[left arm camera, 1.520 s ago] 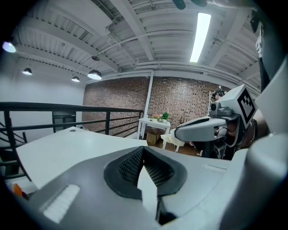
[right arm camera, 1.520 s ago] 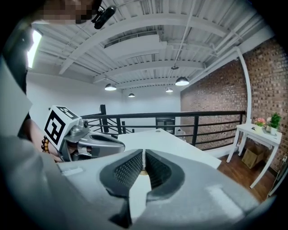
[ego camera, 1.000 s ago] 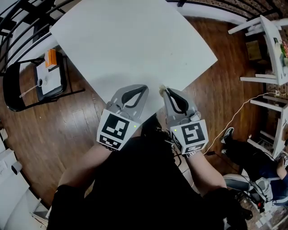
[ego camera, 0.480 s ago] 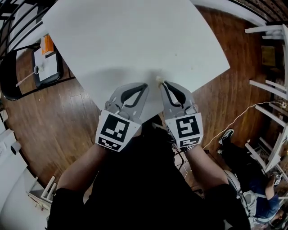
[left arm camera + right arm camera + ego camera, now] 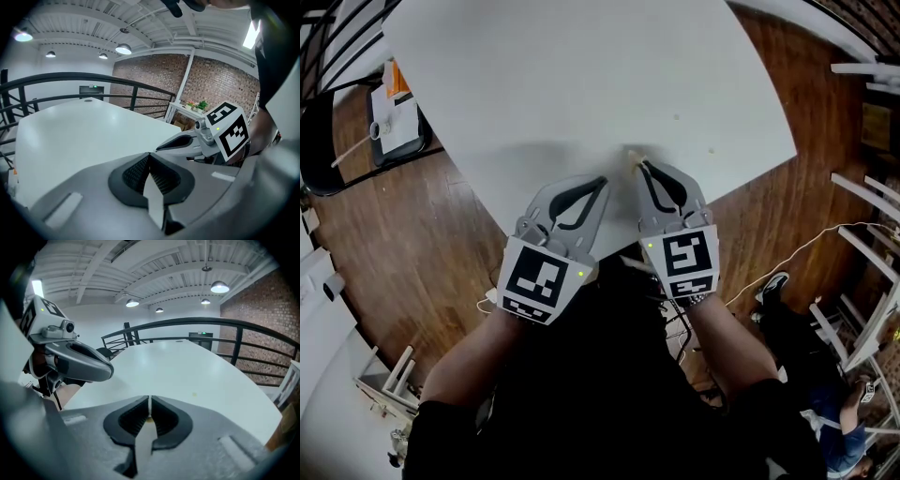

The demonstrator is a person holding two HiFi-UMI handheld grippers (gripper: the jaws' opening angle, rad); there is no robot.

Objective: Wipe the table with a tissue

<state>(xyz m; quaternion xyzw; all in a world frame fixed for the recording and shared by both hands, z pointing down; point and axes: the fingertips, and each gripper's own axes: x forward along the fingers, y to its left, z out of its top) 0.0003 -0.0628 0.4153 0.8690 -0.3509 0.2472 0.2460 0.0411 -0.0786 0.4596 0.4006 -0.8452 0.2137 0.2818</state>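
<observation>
The white table (image 5: 581, 75) fills the upper part of the head view, its near corner just under both grippers. My right gripper (image 5: 639, 165) is shut on a small cream scrap of tissue (image 5: 633, 157) that pokes out past its tips, low over the table. In the right gripper view a thin pale strip and a tan bit of tissue (image 5: 149, 417) sit between the closed pads. My left gripper (image 5: 602, 180) hovers beside it over the table's edge, shut with nothing in it (image 5: 150, 155). A tiny tan speck (image 5: 677, 118) lies on the table ahead of the right gripper.
A black chair (image 5: 356, 155) with papers and an orange item stands left of the table on the wood floor (image 5: 422, 253). White shelving (image 5: 872, 187) and a cable (image 5: 787, 262) are on the right. A black railing (image 5: 225, 329) runs beyond the table.
Both grippers have crept forward over the table's near corner, staying shut. The right one still pinches the scrap, and the table now sits lower and nearer in the head view.
</observation>
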